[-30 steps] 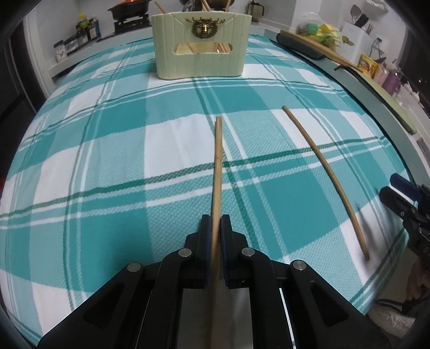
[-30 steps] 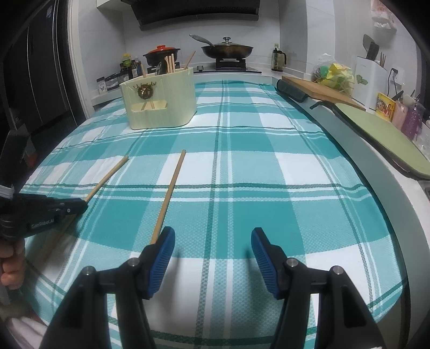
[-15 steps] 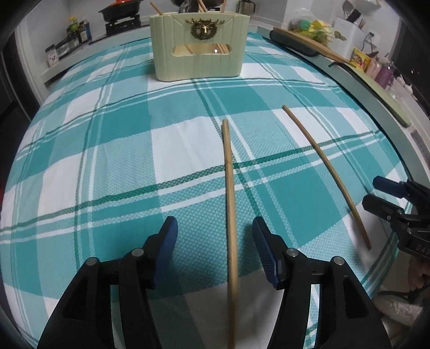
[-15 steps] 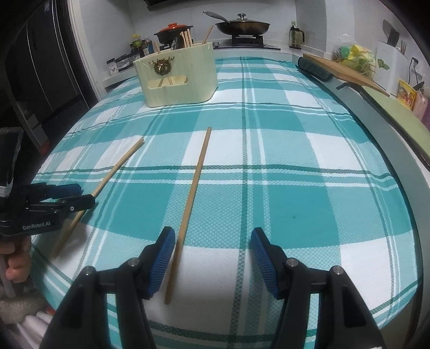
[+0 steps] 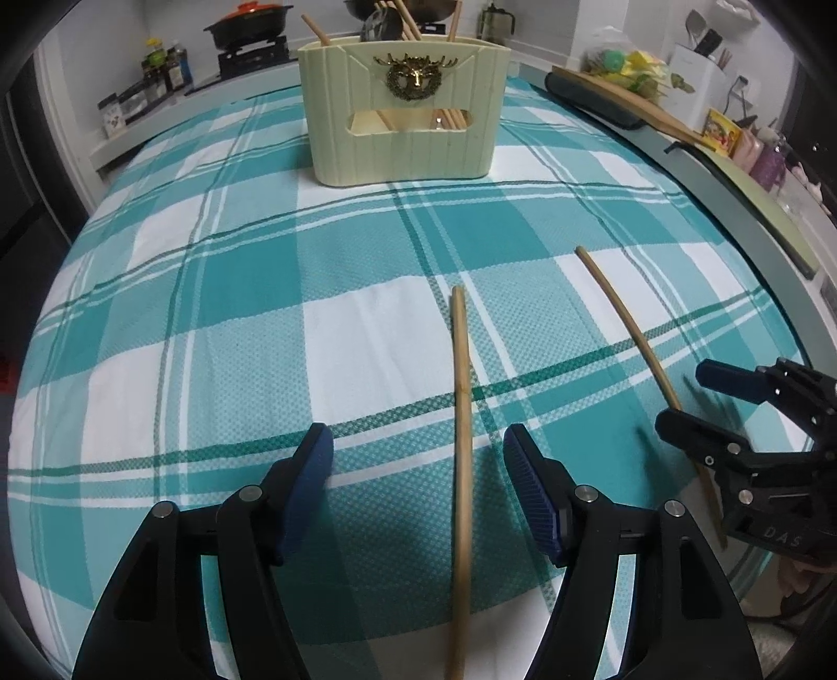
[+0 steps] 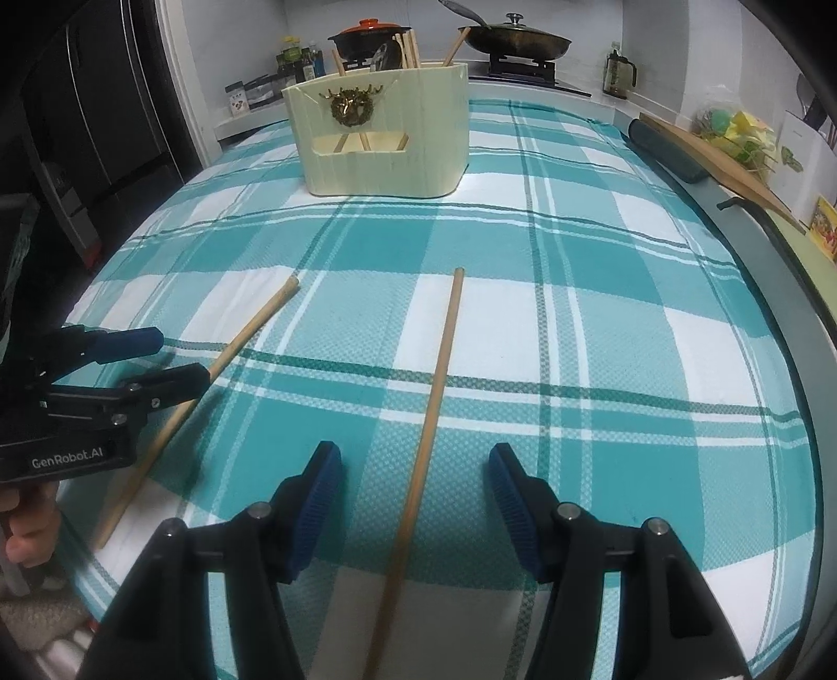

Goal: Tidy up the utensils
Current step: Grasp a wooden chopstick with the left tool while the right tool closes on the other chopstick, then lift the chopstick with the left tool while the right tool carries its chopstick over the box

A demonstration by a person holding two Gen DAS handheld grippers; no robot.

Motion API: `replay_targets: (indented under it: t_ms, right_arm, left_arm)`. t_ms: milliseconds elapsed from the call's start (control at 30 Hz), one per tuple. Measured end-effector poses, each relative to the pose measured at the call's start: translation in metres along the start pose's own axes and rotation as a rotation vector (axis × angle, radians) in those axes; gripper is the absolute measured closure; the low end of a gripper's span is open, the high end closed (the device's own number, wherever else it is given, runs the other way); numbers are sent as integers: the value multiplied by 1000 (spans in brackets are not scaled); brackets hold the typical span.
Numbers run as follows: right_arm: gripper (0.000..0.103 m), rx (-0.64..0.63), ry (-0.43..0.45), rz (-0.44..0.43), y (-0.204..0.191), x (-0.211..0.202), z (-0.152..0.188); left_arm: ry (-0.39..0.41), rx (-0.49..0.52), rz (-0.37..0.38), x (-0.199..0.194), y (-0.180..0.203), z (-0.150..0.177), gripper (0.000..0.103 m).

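Two wooden chopsticks lie apart on the teal plaid tablecloth. My left gripper (image 5: 418,460) is open, its jaws on either side of the left chopstick (image 5: 461,418), not touching it. My right gripper (image 6: 416,471) is open around the right chopstick (image 6: 434,387). In the left wrist view the right chopstick (image 5: 622,324) runs under the right gripper (image 5: 685,397). In the right wrist view the left chopstick (image 6: 235,345) passes by the left gripper (image 6: 172,361). The cream utensil holder (image 5: 405,131) with a deer emblem stands at the far side and holds several chopsticks; it also shows in the right wrist view (image 6: 382,141).
A wooden cutting board (image 6: 716,157) and a dark rolled mat (image 6: 664,149) lie along the right counter edge. A stove with a frying pan (image 6: 512,39) and a red-lidded pot (image 6: 369,39) stands behind the table. The table's near edge is right under both grippers.
My left gripper opened and let go of the left chopstick, which now lies on the cloth. My right gripper moved left and forward until its open jaws straddle the right chopstick.
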State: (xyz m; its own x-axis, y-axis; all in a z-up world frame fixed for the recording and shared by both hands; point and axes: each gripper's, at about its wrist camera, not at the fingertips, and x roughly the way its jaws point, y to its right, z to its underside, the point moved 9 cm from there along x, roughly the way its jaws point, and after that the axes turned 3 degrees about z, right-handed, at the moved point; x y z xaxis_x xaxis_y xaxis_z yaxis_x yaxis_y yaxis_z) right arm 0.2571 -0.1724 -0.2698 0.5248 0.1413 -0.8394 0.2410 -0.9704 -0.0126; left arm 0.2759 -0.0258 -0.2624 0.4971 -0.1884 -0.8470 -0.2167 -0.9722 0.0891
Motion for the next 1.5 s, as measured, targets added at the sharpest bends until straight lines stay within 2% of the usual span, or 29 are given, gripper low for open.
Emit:
replay_targets:
  t_ms: [500, 633, 833, 900, 1067, 1200, 1233, 1267, 1300, 1333, 1400, 1500]
  right_arm:
    - [43, -4, -27, 14, 2, 9, -1]
    - [50, -1, -39, 5, 1, 13, -2]
    - [53, -20, -51, 9, 1, 20, -7]
    - [53, -27, -59, 2, 2, 23, -11]
    - [56, -64, -95, -10, 1, 39, -33]
    - [64, -80, -108, -7, 3, 55, -56]
    - [66, -82, -108, 0, 4, 60, -62]
    - [68, -83, -106, 5, 5, 63, -69]
    - [74, -82, -105, 7, 5, 66, -73]
    - [82, -80, -103, 11, 6, 68, -78]
    - [95, -73, -101, 16, 9, 72, -84]
    - [97, -33, -89, -9, 14, 73, -87]
  left_arm:
    - [-42, 2, 5, 17, -5, 5, 33]
    - [-43, 14, 4, 19, -4, 2, 31]
    - [-56, 30, 13, 23, -5, -4, 31]
    - [-64, 46, 17, 26, -3, -9, 35]
    - [-96, 124, 10, 35, 12, -25, 55]
    - [-113, 181, -8, 43, 22, -34, 62]
    - [-117, 174, -2, 45, 22, -35, 67]
    - [-119, 166, -4, 45, 22, -37, 77]
    - [-117, 161, -13, 45, 20, -38, 83]
    - [-115, 158, -16, 45, 19, -39, 96]
    - [-107, 131, 3, 46, 17, -40, 97]
    - [-81, 91, 28, 39, 13, -43, 98]
